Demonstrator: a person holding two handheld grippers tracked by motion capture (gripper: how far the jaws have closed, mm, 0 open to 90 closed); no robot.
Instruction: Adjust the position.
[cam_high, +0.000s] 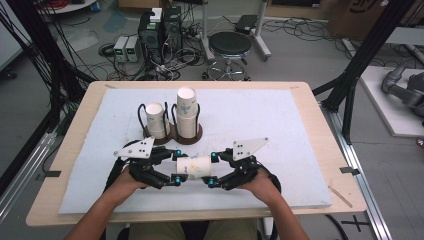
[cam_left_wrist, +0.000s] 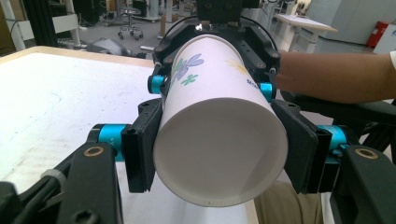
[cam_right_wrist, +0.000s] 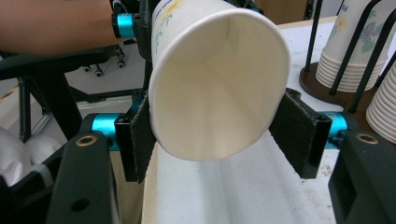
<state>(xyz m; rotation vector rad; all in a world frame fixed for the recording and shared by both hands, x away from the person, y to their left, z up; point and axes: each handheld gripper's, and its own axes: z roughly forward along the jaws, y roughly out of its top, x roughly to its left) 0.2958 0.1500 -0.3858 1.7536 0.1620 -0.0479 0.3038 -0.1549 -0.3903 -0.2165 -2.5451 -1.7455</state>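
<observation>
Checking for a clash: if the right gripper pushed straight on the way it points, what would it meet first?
Probably the left gripper: the two face each other, both shut on the white flower-printed paper cup lying level between them, so the right gripper would drive the cup into it.

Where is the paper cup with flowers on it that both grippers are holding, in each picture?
High view: the paper cup lies sideways at the bottom middle, between the left gripper and the right gripper.
Left gripper view: the cup sits in the middle, closed bottom toward the camera.
Right gripper view: the cup sits in the upper middle, open mouth toward the camera.
Shared landmark: the white mat under it.
</observation>
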